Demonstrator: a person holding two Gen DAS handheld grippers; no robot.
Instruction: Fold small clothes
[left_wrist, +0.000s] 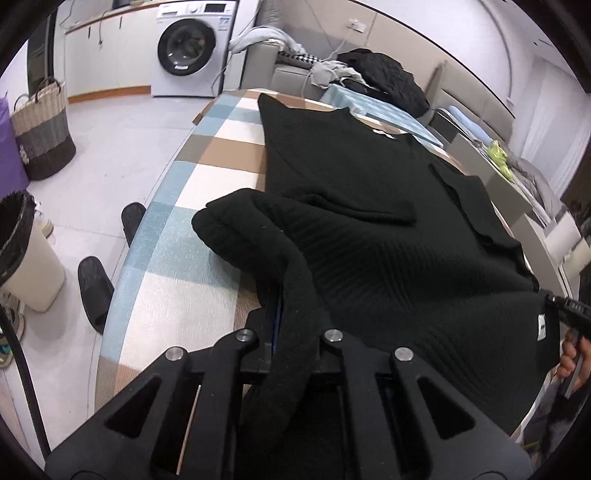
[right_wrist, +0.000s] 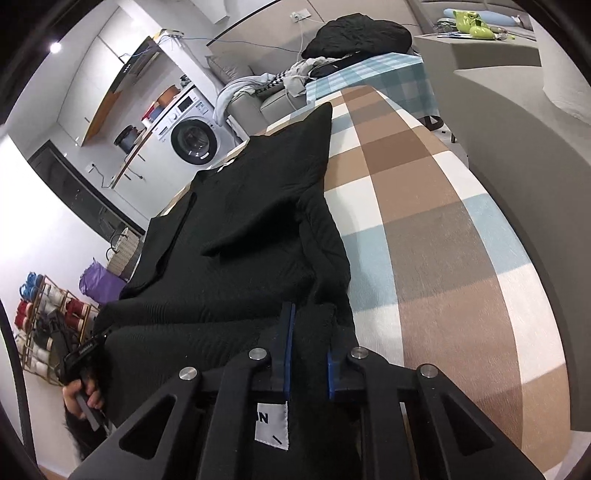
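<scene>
A black knitted sweater lies spread on the table's checked cloth, collar at the far end, one sleeve folded across the body. My left gripper is shut on a bunched corner of its near hem, which is lifted off the cloth. In the right wrist view the sweater runs away from my right gripper, whose blue pads pinch the other hem corner; a white label hangs below them. Each gripper shows at the edge of the other's view, the right gripper and the left gripper, each in a hand.
The table's curved left edge drops to a white floor with two black slippers, a bin and a woven basket. Behind stand a washing machine and a sofa with piled clothes. A shoe rack stands low left.
</scene>
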